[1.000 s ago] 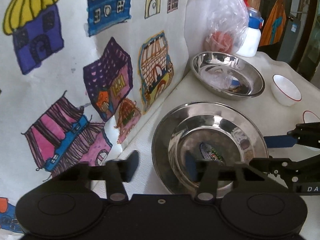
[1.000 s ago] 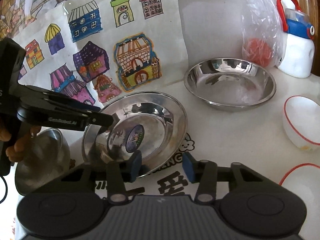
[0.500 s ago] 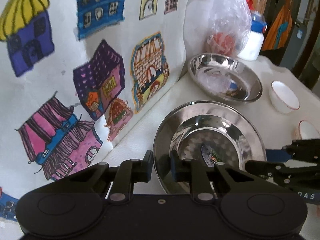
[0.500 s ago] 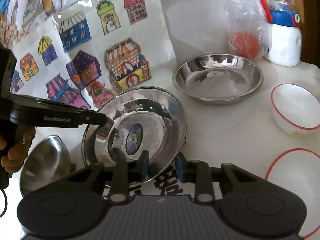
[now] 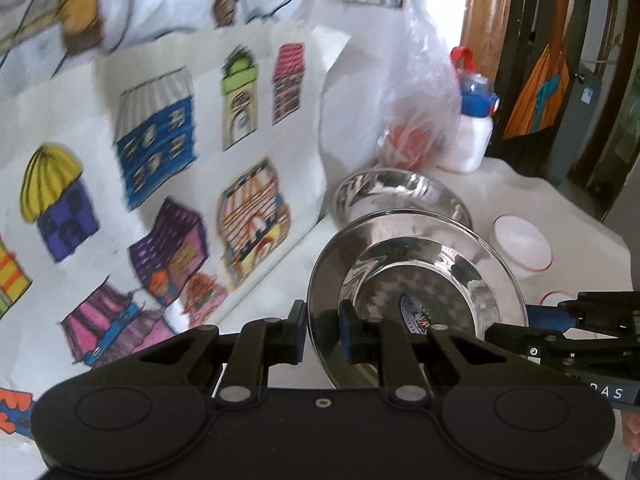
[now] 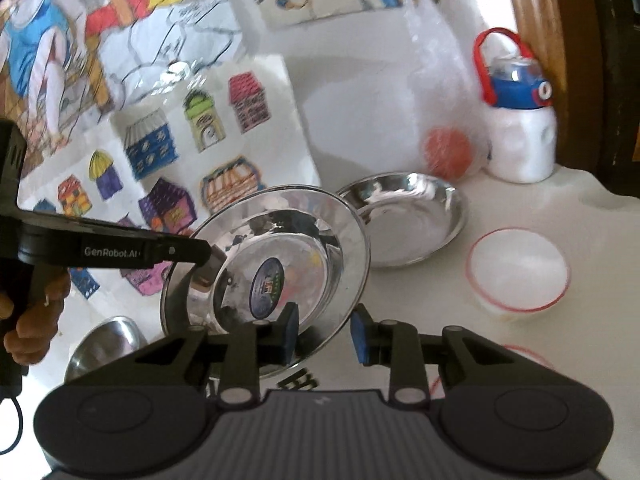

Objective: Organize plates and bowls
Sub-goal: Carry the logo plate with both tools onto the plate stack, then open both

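Note:
A steel plate with a sticker (image 5: pixel 432 276) (image 6: pixel 288 256) is lifted off the table and tilted. My left gripper (image 5: pixel 323 334) is shut on its near-left rim. My right gripper (image 6: pixel 324 334) stands at the plate's near rim with its jaws apart, the rim between them. A second steel plate (image 5: pixel 400 196) (image 6: pixel 416 220) lies on the table behind. A white bowl with a red rim (image 5: pixel 522 246) (image 6: pixel 518 270) sits to the right. A steel bowl (image 6: pixel 106 346) sits at the left.
A plastic bag with an orange ball (image 6: pixel 446 152) and a white bottle with a blue lid (image 6: pixel 520 132) stand at the back. A drawing of coloured houses (image 5: pixel 160 168) leans against the wall on the left. Another red-rimmed dish (image 6: pixel 516 354) lies at the right.
The plate has risen off the table and tilted up. My right gripper's jaws have widened. Both views have lifted, showing more of the wall.

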`<state>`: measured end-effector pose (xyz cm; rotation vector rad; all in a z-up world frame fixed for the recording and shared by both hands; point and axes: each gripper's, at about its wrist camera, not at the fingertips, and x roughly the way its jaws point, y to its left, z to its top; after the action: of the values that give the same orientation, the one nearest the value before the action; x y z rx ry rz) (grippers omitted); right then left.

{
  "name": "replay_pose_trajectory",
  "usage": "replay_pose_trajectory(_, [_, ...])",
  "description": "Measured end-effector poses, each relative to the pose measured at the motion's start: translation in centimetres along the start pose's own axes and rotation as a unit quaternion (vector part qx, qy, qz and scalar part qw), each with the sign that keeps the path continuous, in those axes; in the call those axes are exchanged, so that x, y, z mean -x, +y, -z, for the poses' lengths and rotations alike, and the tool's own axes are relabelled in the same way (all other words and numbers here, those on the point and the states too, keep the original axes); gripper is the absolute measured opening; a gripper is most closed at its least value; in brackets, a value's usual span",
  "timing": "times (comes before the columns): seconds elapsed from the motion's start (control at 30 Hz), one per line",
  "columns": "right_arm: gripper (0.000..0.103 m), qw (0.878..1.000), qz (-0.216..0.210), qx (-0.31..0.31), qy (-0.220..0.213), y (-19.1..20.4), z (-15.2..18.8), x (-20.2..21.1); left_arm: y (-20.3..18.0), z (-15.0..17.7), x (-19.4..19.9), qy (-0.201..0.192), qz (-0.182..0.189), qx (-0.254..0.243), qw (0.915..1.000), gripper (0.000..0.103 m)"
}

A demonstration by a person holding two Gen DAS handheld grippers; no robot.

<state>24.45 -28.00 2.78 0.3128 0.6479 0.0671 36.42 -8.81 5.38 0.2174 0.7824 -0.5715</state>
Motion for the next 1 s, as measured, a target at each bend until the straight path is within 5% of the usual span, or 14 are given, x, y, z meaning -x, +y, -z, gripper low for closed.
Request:
replay_pose_trajectory(0.4, [0.032,0.999,0.032,0.007,-0.026,-4.9,-3.4,0.0,-3.4,-3.2,-1.9,-0.015,0.019,0.018,0.9995,0.018])
replay_pose_trajectory(0.67, [0.032,0.996,0.079,0.041,-0.029,-7.0,-5.7,-3.4,-4.0,-5.2,-5.5,-0.026,0.031,0.074,0.9964,0.018])
replay_pose_trajectory(1.0, [0.032,0.993,0.090,0.079,-0.013,-7.7,-6.4,-8.3,-2.6,-5.5,-10.1,-0.023,0.039,0.129,0.9906,0.018])
